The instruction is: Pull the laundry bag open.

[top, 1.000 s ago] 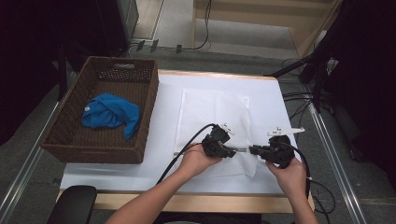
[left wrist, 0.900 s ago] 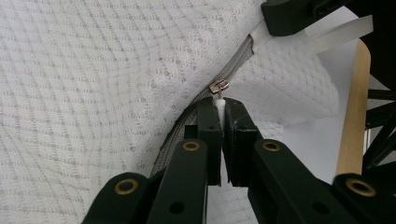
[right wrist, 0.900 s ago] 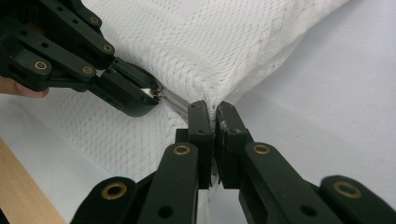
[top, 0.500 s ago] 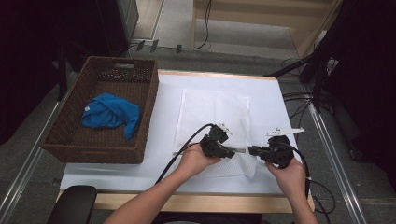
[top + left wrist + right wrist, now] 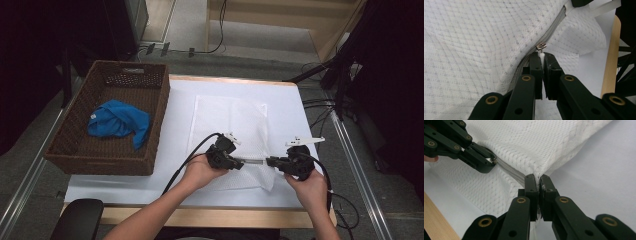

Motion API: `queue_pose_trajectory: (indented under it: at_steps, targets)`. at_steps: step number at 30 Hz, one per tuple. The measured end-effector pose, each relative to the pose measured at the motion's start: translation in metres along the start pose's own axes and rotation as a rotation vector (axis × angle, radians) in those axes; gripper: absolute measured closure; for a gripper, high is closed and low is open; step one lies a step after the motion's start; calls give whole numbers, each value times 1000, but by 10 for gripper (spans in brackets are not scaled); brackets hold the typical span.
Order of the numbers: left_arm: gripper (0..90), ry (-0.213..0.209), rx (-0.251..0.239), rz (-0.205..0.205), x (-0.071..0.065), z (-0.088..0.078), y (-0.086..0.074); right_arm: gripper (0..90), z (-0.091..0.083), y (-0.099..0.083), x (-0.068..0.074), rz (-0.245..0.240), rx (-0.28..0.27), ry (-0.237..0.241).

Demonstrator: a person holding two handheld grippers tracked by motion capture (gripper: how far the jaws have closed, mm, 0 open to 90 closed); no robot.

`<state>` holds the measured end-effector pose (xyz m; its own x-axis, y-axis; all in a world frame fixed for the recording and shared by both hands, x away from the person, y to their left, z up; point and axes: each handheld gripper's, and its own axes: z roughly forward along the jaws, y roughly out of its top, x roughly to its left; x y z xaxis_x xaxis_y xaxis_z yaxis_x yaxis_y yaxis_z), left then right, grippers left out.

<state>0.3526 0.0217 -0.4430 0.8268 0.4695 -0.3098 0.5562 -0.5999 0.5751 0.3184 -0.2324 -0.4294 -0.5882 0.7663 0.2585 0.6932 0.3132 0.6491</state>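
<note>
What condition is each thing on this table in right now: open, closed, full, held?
Mesh bag: flat on the table, near edge lifted.
Zipper: pulled taut between both tools.
Zipper pull: pinched by the left gripper.
Right gripper: jaws shut on the bag's corner.
Basket: holds a crumpled blue cloth.

No words, labels, brand marks or numbers can be read anywhere in these views. The white mesh bag (image 5: 227,135), the brown basket (image 5: 80,150) and the blue cloth (image 5: 117,122) carry no readable print. A small tag on the cloth is too small to read.
</note>
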Motion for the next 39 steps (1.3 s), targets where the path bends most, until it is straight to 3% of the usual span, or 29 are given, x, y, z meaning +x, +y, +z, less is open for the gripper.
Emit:
queue_pose_trajectory:
  at_steps: [12,17,31,39]
  targets:
    - [875,-9,-13,-10,0,0,2,884,1,-1,-2,10,1,2]
    - [875,7,4,-23,0,1,2,884,1,-1,-1,9,3,1]
    - [875,1,-13,2,-4,0,-1,884,2,-1,-3,13,7,4]
    - [875,-7,-13,-10,-1,-2,-2,885,3,-1,-2,14,11,-1]
